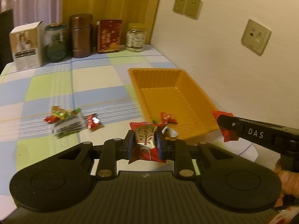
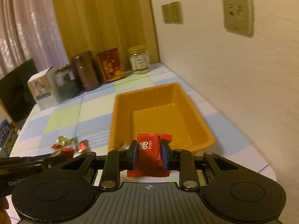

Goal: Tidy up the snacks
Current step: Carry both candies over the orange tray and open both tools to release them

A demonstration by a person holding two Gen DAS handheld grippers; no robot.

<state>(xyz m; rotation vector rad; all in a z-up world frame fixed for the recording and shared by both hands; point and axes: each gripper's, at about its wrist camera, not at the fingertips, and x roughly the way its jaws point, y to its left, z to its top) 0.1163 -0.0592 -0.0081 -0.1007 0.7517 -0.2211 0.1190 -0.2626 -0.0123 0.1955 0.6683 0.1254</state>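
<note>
One red snack packet (image 1: 168, 118) is seen lying already inside the orange tray (image 1: 198, 100), near its front wall; a second small item beside it may be another sweet, though blur makes that uncertain. The rest of the tray floor is bare, so the sorting is judged to be at an early stage.

Two more packets are being carried. A red and silver packet (image 1: 146, 141) is clamped between the fingers of the left gripper (image 1: 145, 143), held above the surface just short of the tray's front edge. A plain red packet (image 2: 149, 155) is pinched in the fingers of the right gripper (image 2: 149, 154), likewise held in front of the tray's near rim. Neither has been released yet.

A small heap of wrapped sweets (image 1: 69, 121) is left on the checked surface (image 1: 93, 78), well to the left of the tray. Those are judged to be the remaining work, after the two held packets are dropped in.
</note>
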